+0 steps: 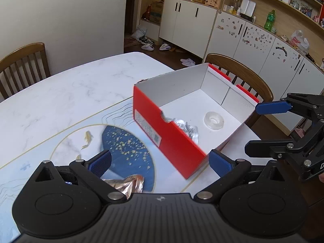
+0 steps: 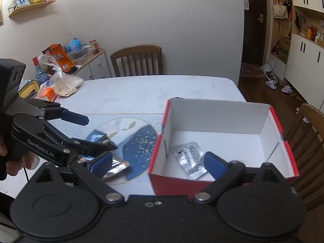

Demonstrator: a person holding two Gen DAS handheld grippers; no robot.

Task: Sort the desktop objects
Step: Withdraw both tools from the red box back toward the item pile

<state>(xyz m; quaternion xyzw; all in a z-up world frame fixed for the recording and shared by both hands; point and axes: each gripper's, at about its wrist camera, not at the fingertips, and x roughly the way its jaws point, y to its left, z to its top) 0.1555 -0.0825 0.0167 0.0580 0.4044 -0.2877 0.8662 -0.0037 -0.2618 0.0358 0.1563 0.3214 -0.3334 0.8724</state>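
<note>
A red shoebox (image 1: 162, 139) with a white inside stands open on the table's right part. On its floor lie a clear tape roll (image 1: 213, 120) and a silver blister pack (image 1: 187, 129). My left gripper (image 1: 160, 163) is open, low over the placemat left of the box. A crinkled foil packet (image 1: 129, 184) lies on the mat by its left finger. From the right wrist view, the left gripper (image 2: 101, 133) hovers over that foil packet (image 2: 117, 167) and a blue-and-white packet (image 2: 95, 137). My right gripper (image 2: 158, 165) is open over the shoebox's (image 2: 172, 182) near wall, above the blister pack (image 2: 188, 158).
A placemat (image 1: 125, 151) with a dark blue fan design covers the near table. Bags, a bottle and snack packs (image 2: 58, 75) crowd the far left corner. Wooden chairs stand behind the table (image 2: 137, 60) and beside the box (image 1: 243, 75). The right gripper (image 1: 257, 127) hangs past the box's right end.
</note>
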